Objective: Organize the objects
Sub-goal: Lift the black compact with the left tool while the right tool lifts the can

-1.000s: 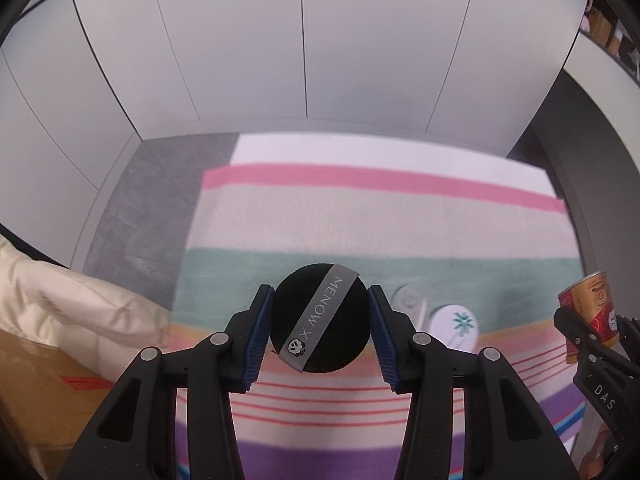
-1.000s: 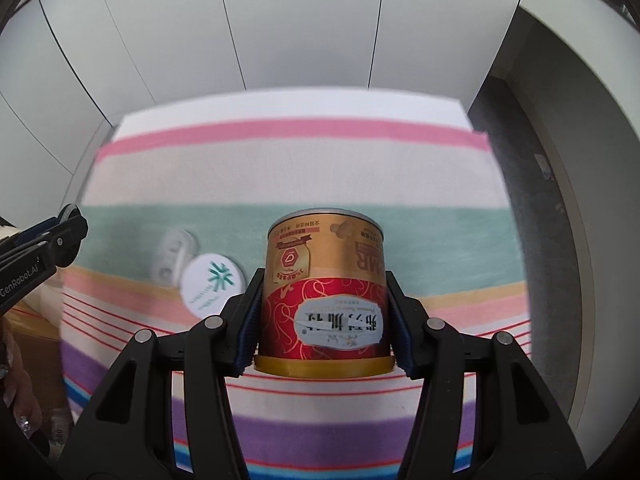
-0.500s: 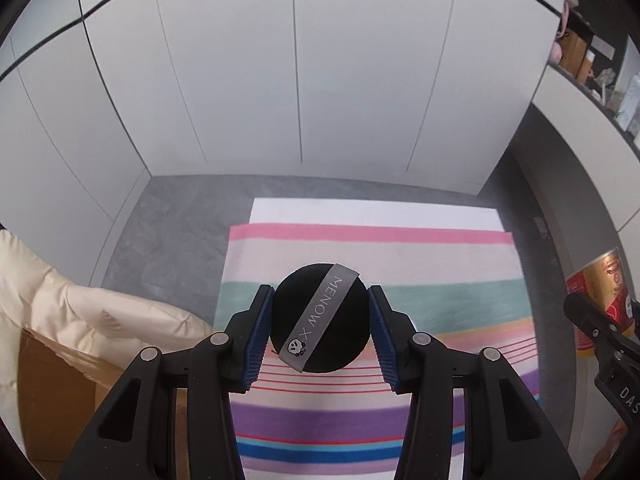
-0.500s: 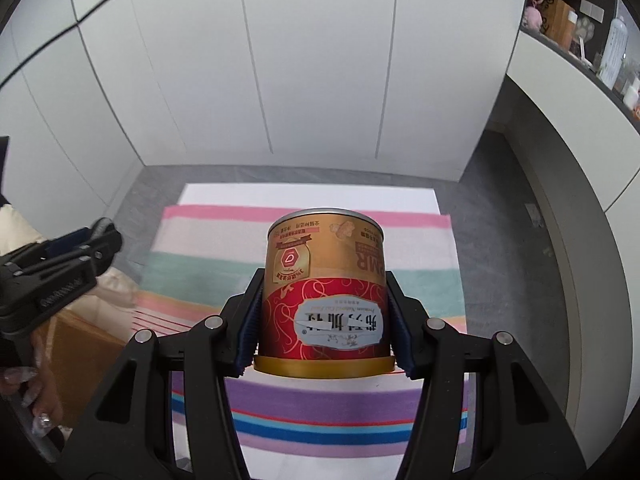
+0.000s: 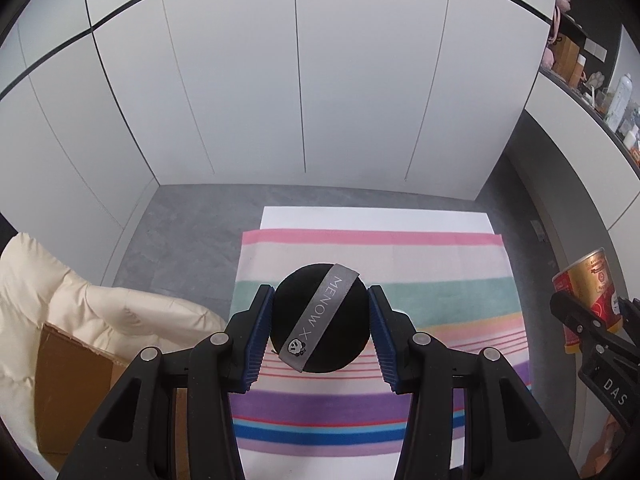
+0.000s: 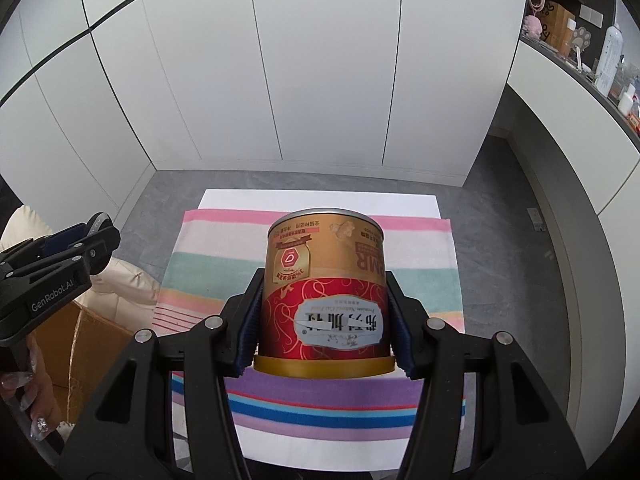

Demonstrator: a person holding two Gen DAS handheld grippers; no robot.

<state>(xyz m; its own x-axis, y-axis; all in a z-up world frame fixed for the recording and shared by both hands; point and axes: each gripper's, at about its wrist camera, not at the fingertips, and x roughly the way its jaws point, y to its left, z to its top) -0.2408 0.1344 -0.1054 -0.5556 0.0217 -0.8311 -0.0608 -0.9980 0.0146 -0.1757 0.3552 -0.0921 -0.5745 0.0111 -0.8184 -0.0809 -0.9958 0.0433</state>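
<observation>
Left gripper [image 5: 320, 330] fingers grasping black puff [image 5: 320, 320]; right gripper [image 6: 323, 322] fingers grasping can [image 6: 325, 292], upright. Cardboard box [image 5: 70, 380] lies lower-left, nearer left gripper.

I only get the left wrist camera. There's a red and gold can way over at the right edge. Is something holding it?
Observer: Yes. The right hand-held gripper is shut on the can, with a blue pad on each side.
Operator: Does it have a sticker?
Observer: A white label with Chinese characters, upside down in the right wrist view.
Operator: Who holds my gripper with the black puff?
Observer: A hand with long decorated nails grips the handle of the left hand-held gripper.
</observation>
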